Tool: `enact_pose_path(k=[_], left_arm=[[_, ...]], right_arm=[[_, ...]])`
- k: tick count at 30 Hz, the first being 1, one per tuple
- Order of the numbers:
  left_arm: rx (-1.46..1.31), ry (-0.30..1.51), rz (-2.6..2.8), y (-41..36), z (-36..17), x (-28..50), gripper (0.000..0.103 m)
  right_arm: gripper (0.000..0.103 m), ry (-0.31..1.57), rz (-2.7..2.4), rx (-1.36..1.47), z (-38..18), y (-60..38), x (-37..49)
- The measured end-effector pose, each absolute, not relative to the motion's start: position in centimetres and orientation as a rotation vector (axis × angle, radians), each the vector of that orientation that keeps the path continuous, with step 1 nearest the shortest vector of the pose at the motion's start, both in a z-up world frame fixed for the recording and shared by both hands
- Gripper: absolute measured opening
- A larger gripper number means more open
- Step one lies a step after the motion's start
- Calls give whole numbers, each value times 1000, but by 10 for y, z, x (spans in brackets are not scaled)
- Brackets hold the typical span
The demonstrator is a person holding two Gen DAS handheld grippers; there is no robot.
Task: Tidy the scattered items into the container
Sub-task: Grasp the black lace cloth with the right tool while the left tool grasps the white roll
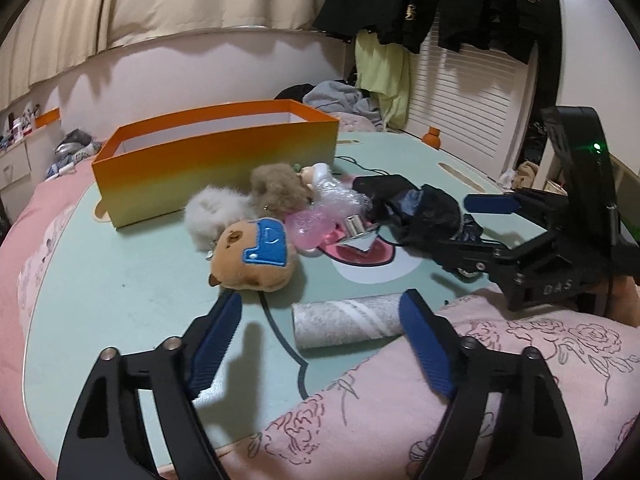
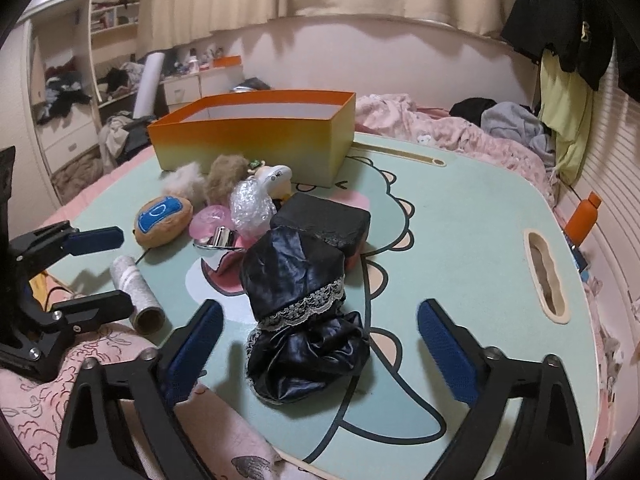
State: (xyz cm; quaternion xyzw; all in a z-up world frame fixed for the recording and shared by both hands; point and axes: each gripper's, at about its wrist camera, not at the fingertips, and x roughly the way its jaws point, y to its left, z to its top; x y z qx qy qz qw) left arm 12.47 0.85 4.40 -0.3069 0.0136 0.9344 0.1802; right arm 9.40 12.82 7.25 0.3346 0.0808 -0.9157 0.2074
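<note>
so, nothing is in the orange box (image 1: 208,160) yet as far as its visible inside shows; it stands open-topped at the upper middle of both views, on the far side of the green bench (image 1: 120,288). the scattered items lie in a clump just in front of it: a brown plush with a blue patch (image 1: 256,256), two fluffy pompoms (image 1: 248,200), a pink clear case (image 1: 308,228), a bubble-wrapped figure (image 2: 256,196) and a black satin cloth with lace trim (image 2: 300,320). a grey paper roll (image 1: 346,320) lies apart at the near edge, lower middle of the left view.

the left hand-held gripper (image 1: 320,320) stands spread and empty, its right pad at the end of the roll and its left pad well off it, so the roll is not squarely between the jaws. the right hand-held gripper (image 2: 320,344) is also spread and empty, with the black cloth lying between and ahead of its pads, untouched.

the step in hand looks like two first pickups. for the roll, shifting the left gripper toward frame right so both pads bracket its round body across the width would likely stop it rolling away. for the cloth, going low onto the bunched lower part and pinching a thick fold should lift it whole; a shallow bite on slick satin could slip.
</note>
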Motion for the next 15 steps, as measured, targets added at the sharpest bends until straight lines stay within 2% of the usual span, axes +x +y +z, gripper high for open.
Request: enact_pose_path(k=[1, 3, 4, 5, 8, 10, 15], left_arm=[[-862, 41, 2635, 9, 45, 125, 69], [-849, 53, 2619, 13, 46, 128, 59], [-842, 62, 2612, 14, 46, 130, 54], [-836, 84, 2612, 17, 47, 132, 54], [-836, 86, 2584, 19, 47, 131, 46], [-858, 62, 2533, 18, 44, 129, 30], [-850, 51, 2507, 18, 43, 131, 27]], right_arm=[[85, 221, -2545, 938, 72, 128, 93], [68, 216, -2530, 949, 70, 128, 92], [64, 215, -2522, 954, 69, 127, 92], [58, 215, -2515, 955, 68, 127, 93], [51, 220, -2502, 945, 67, 126, 96], [45, 210, -2493, 935, 68, 127, 98], [40, 138, -2489, 891, 72, 136, 102]])
